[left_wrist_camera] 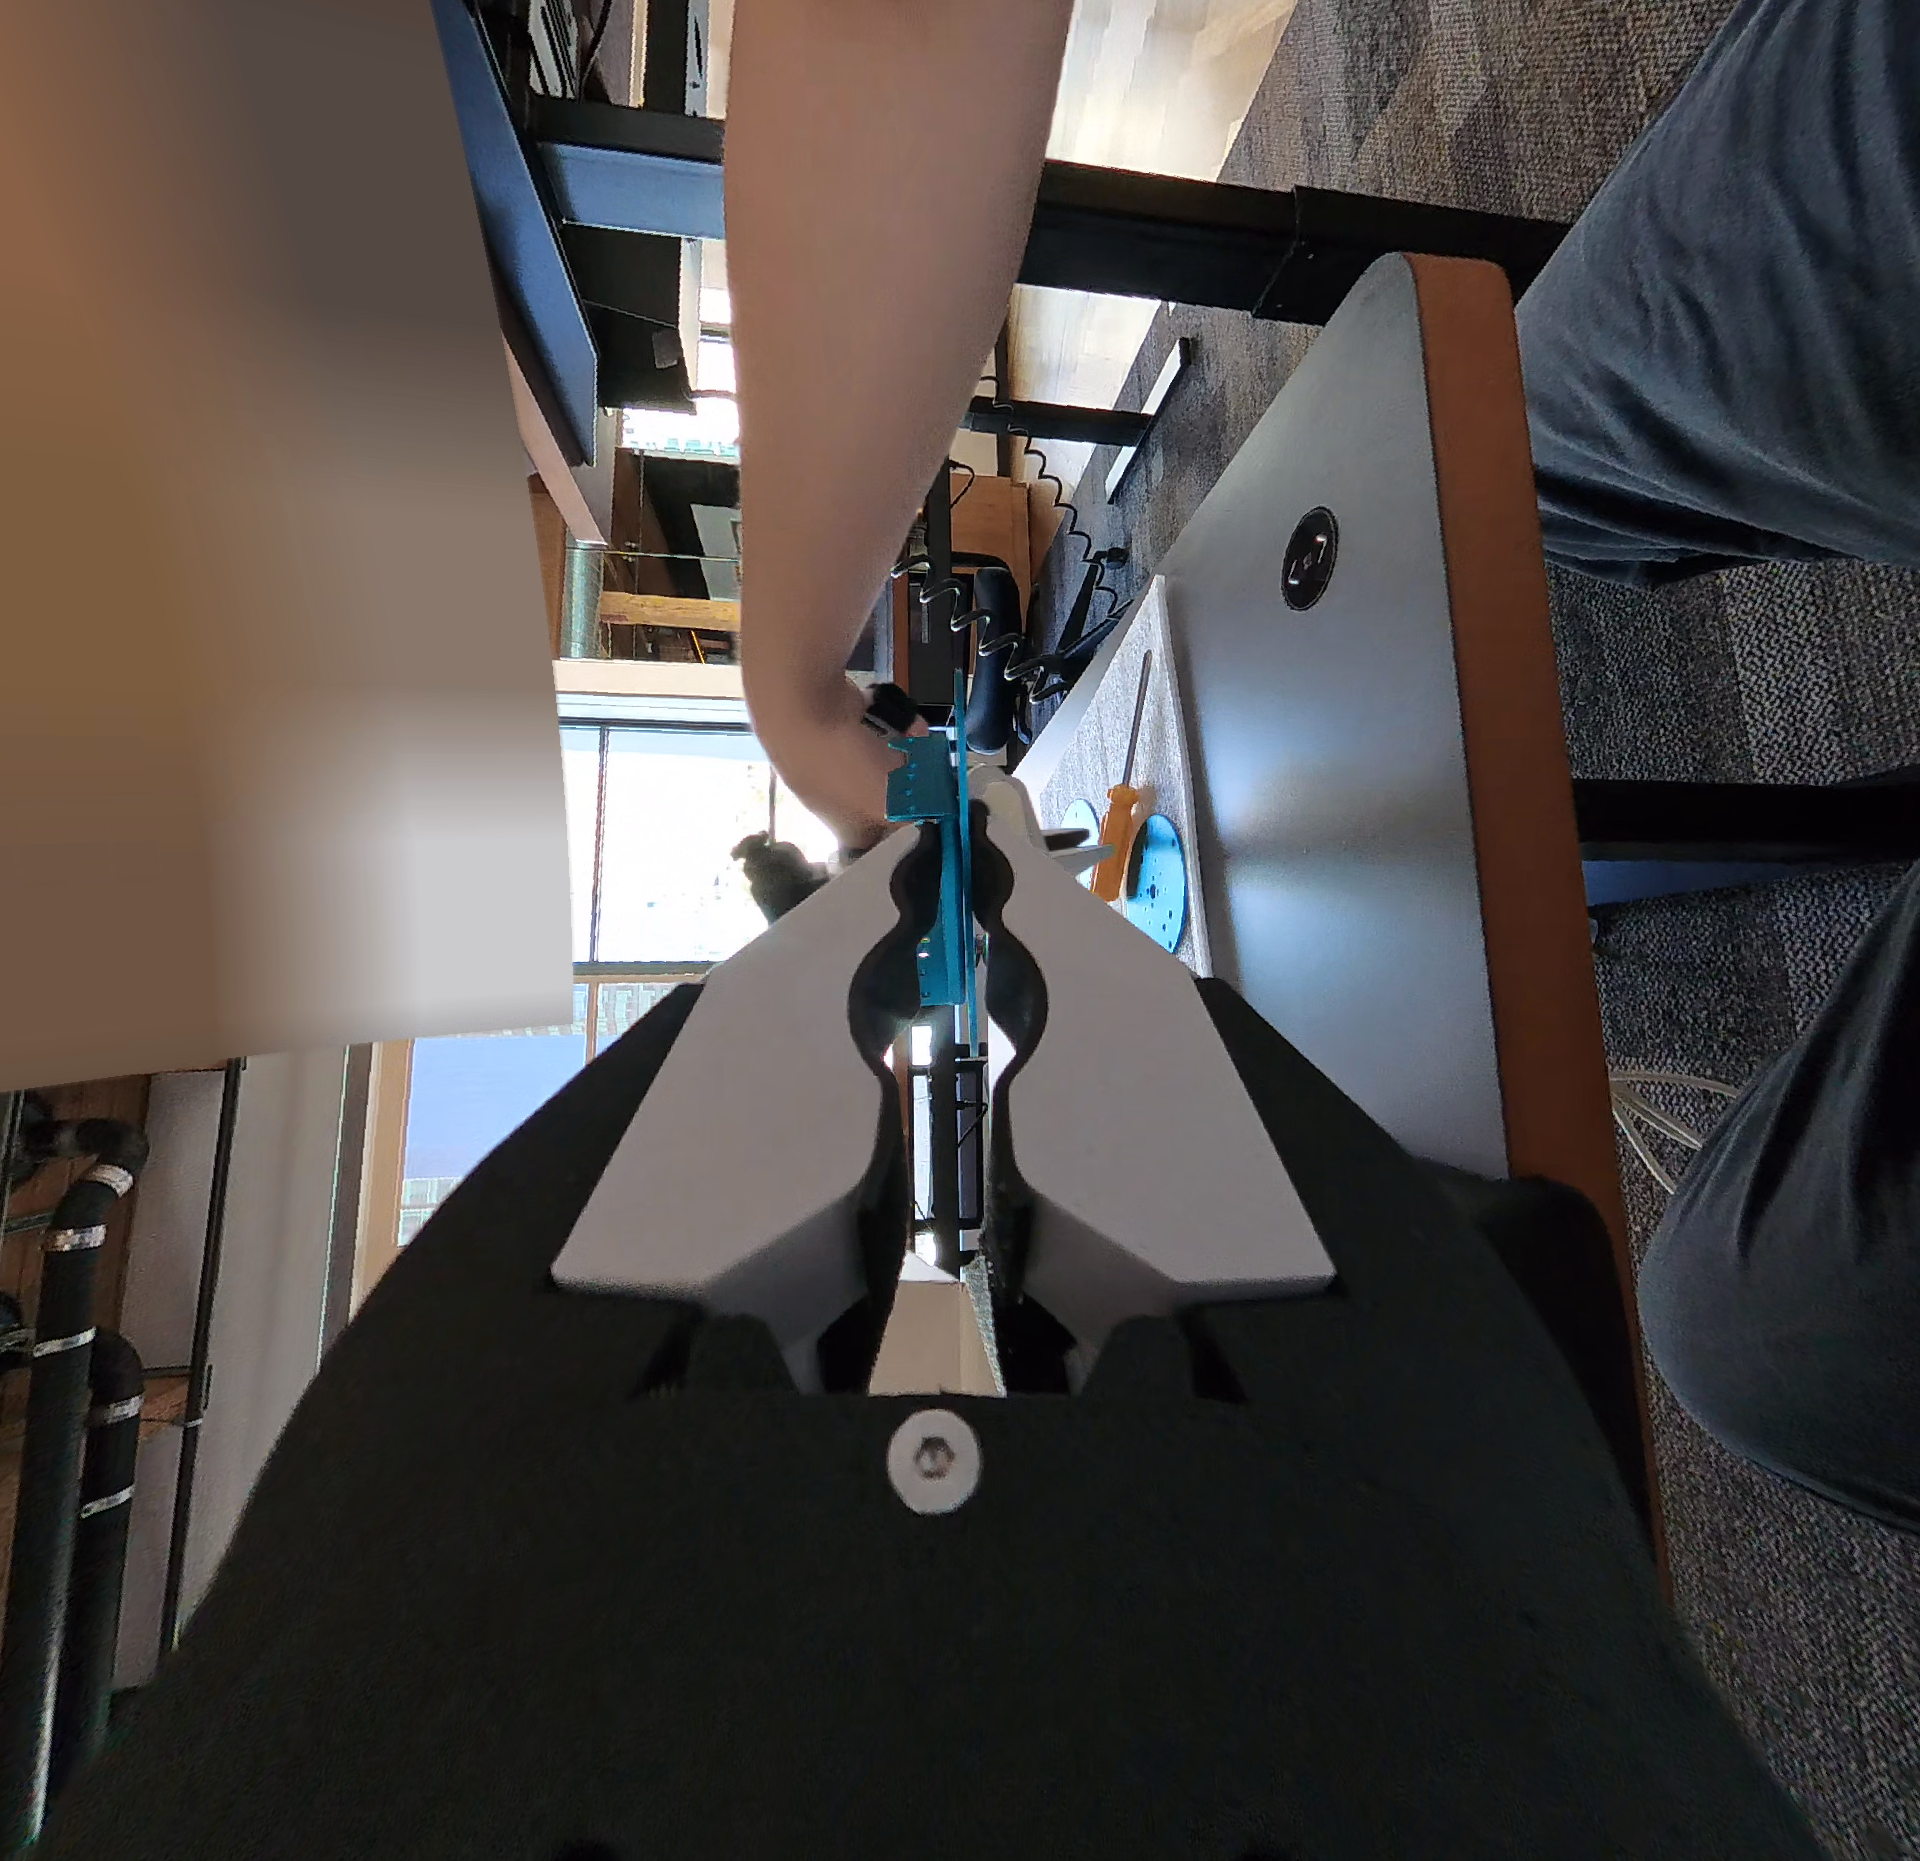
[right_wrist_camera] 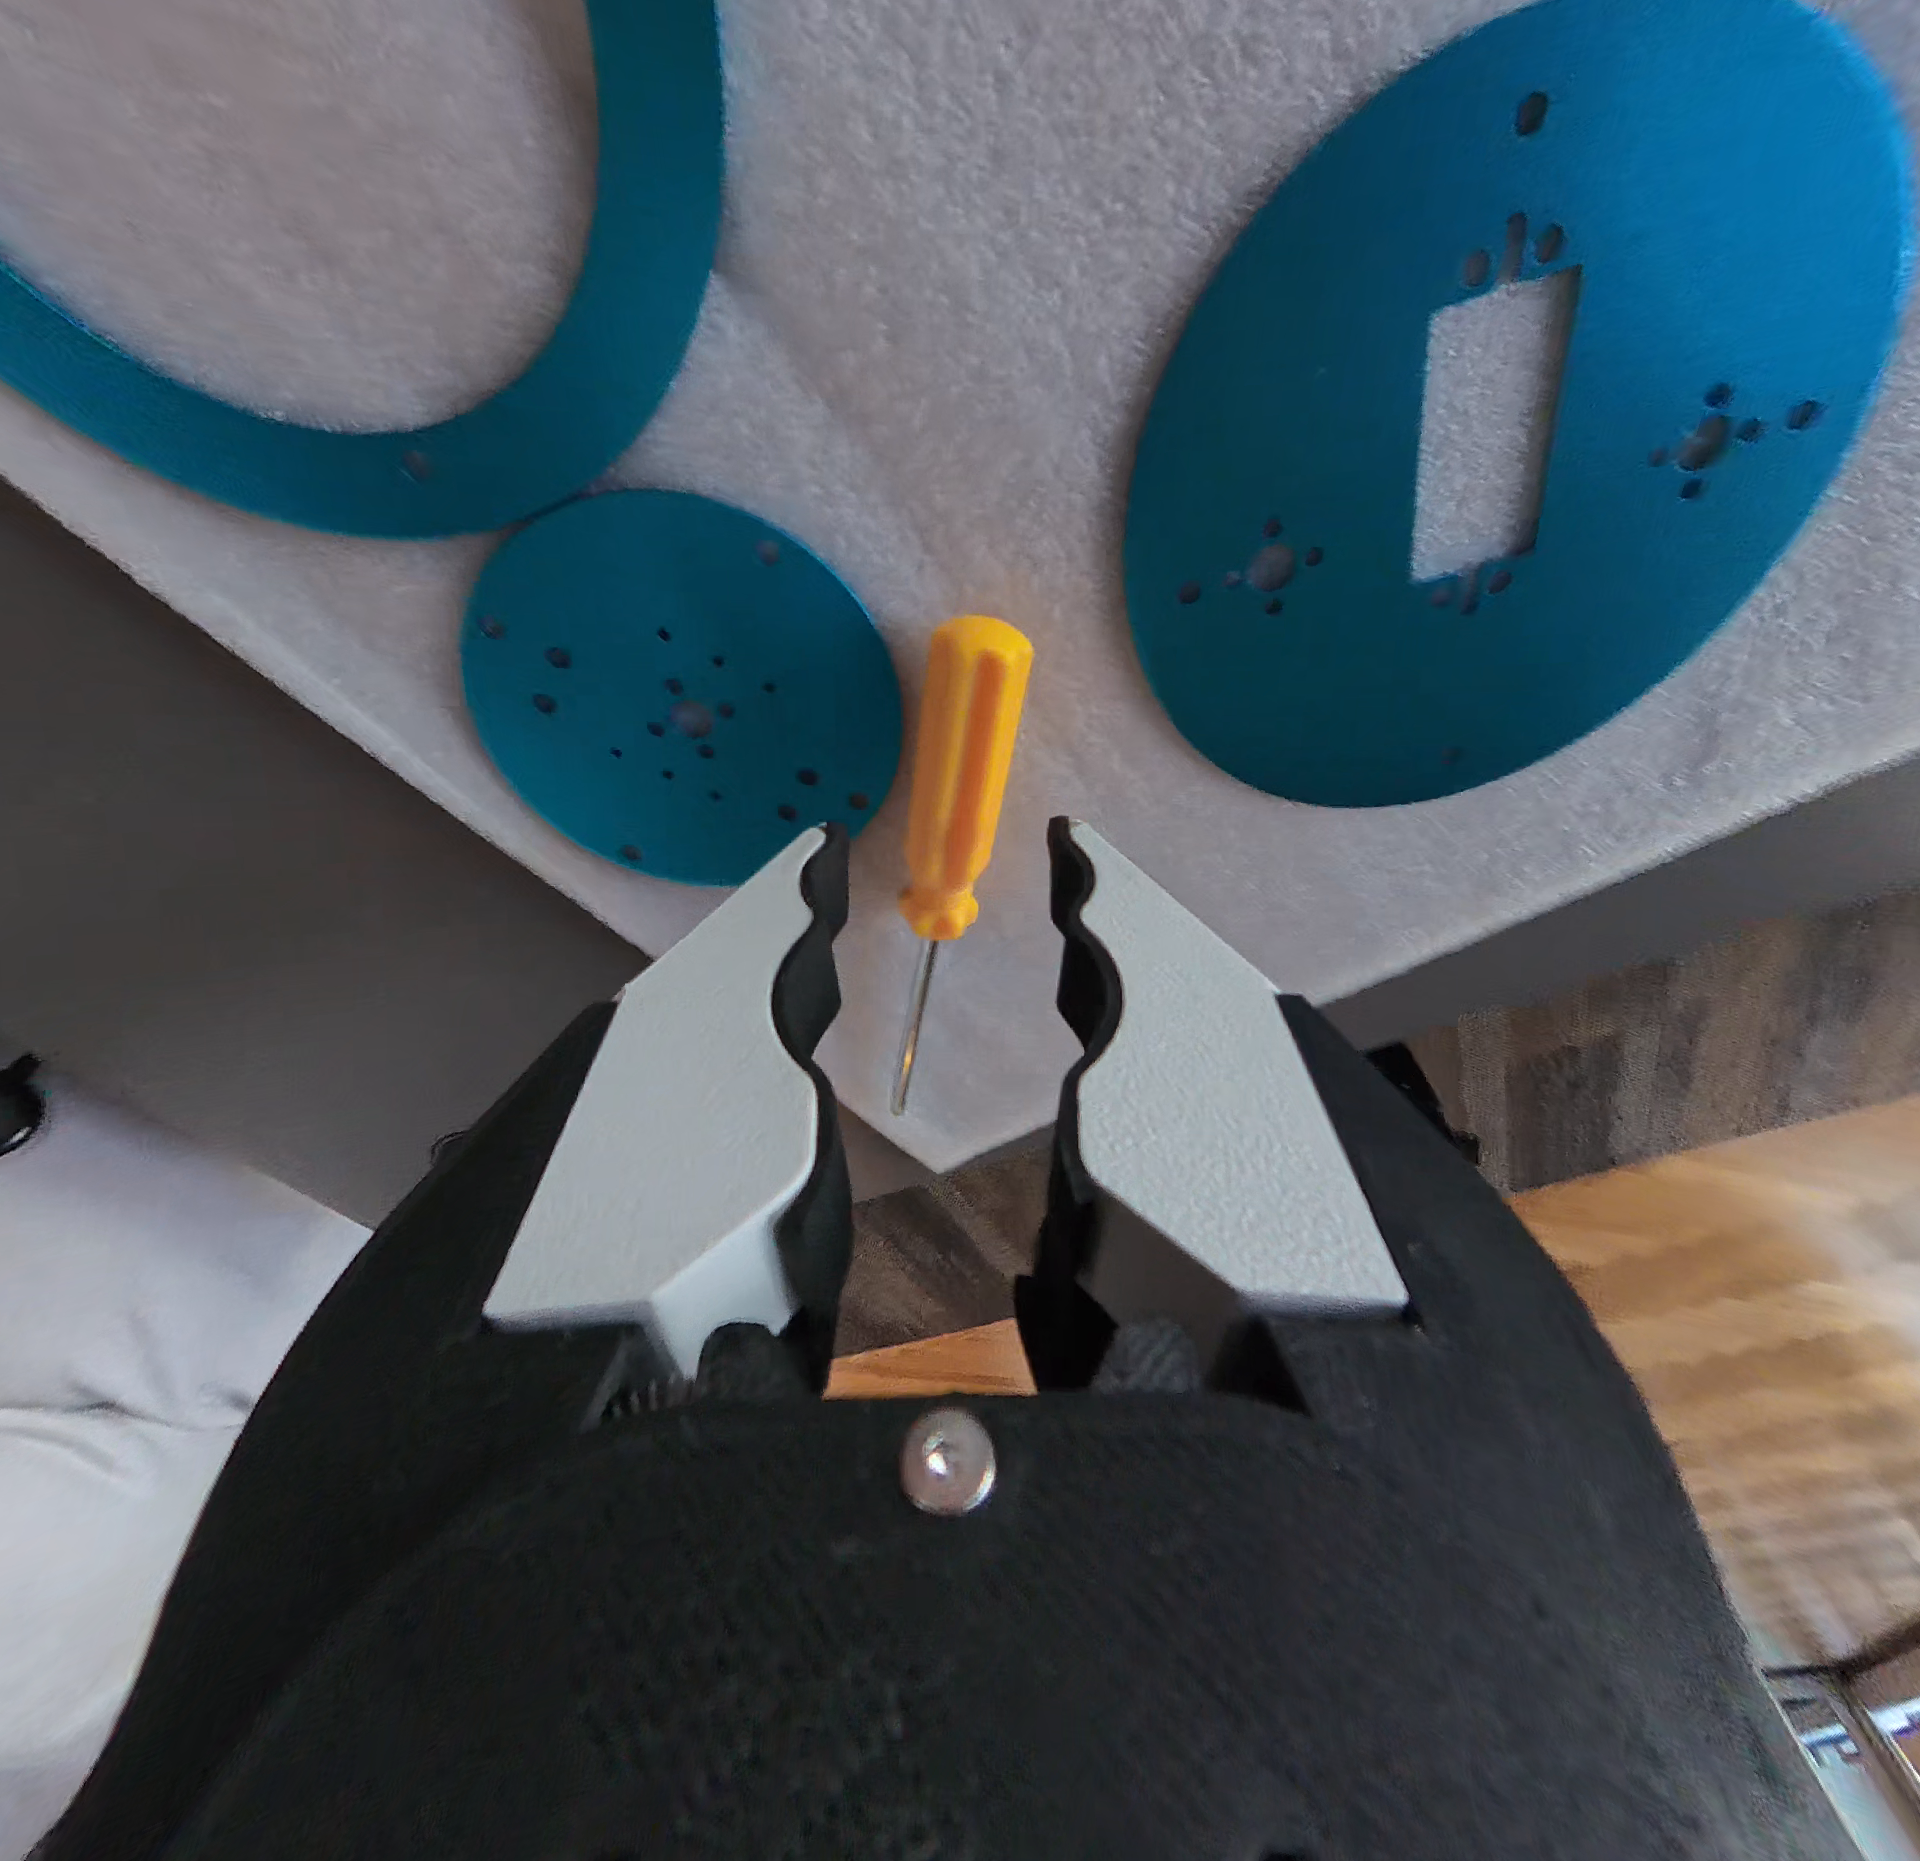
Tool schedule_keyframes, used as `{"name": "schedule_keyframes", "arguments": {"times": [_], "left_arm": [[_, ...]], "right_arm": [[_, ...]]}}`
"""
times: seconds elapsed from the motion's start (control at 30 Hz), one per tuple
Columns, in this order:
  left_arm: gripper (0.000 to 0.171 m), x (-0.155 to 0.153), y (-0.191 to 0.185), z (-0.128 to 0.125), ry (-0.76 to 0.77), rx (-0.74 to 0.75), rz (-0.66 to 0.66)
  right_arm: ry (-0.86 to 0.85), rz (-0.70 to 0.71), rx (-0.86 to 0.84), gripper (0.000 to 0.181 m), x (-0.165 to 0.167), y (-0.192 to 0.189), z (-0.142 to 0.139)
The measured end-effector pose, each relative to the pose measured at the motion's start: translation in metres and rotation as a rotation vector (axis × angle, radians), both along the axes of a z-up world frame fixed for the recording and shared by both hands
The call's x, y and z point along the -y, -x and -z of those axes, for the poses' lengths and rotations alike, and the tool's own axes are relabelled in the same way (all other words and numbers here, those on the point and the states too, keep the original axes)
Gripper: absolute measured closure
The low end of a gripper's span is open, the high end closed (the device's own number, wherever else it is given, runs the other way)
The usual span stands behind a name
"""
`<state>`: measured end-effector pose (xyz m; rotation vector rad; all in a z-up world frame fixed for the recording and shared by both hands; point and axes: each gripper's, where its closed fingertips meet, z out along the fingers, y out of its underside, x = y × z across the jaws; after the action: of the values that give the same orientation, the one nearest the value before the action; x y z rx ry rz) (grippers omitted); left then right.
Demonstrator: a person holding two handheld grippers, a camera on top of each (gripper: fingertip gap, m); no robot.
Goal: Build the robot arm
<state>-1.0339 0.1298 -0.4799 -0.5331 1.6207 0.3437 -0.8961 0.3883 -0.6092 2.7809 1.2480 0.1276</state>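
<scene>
Right wrist view: my right gripper (right_wrist_camera: 945, 840) hung spread over the untouched orange screwdriver (right_wrist_camera: 961, 772), near the felt mat's (right_wrist_camera: 987, 253) corner. My left gripper (left_wrist_camera: 943, 855) was clamped on a blue bracket (left_wrist_camera: 940, 938), held aloft.

A big blur patch (left_wrist_camera: 270, 481) fills the left wrist view's upper left. The teal assembly (left_wrist_camera: 940, 907) is partly hidden between the left gripper's fingers (left_wrist_camera: 790, 1001). In the right wrist view, the teal ring (right_wrist_camera: 582, 336) is cut off at the top-left edges, and the large teal plate (right_wrist_camera: 1351, 564) at the right edge.
</scene>
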Motion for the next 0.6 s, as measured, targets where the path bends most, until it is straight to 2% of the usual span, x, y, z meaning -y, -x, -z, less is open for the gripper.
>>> {"name": "schedule_keyframes", "arguments": {"times": [0.1,0.17,0.2,0.3,0.37,0.43,0.5,0.6], "left_arm": [[0.168,-0.001,0.0,-0.001,0.0,0.005,0.005],[0.168,0.0,0.0,-0.003,-0.009,0.007,0.012],[0.168,0.0,0.0,-0.004,-0.015,0.01,0.011],[0.168,-0.001,0.002,-0.006,-0.017,0.022,0.013],[0.168,-0.001,0.004,-0.008,-0.018,0.034,0.012],[0.168,-0.001,0.005,-0.01,-0.028,0.041,0.014],[0.168,-0.001,0.005,-0.011,-0.042,0.041,0.016],[0.168,0.0,0.004,-0.01,-0.053,0.033,0.024]], "right_arm": [[0.053,0.005,0.033,0.147,0.002,-0.003,0.012],[0.086,-0.034,0.058,0.163,0.006,-0.006,0.016],[0.081,-0.049,0.052,0.163,0.005,-0.006,0.016],[0.045,-0.023,-0.008,0.164,0.004,-0.005,0.009],[-0.01,-0.008,-0.096,0.164,0.004,-0.003,-0.005],[-0.106,0.003,-0.214,0.164,0.003,0.001,-0.029],[-0.224,-0.012,-0.405,0.164,0.01,0.014,-0.066],[-0.392,-0.137,-0.881,0.164,0.055,0.056,-0.159]]}}
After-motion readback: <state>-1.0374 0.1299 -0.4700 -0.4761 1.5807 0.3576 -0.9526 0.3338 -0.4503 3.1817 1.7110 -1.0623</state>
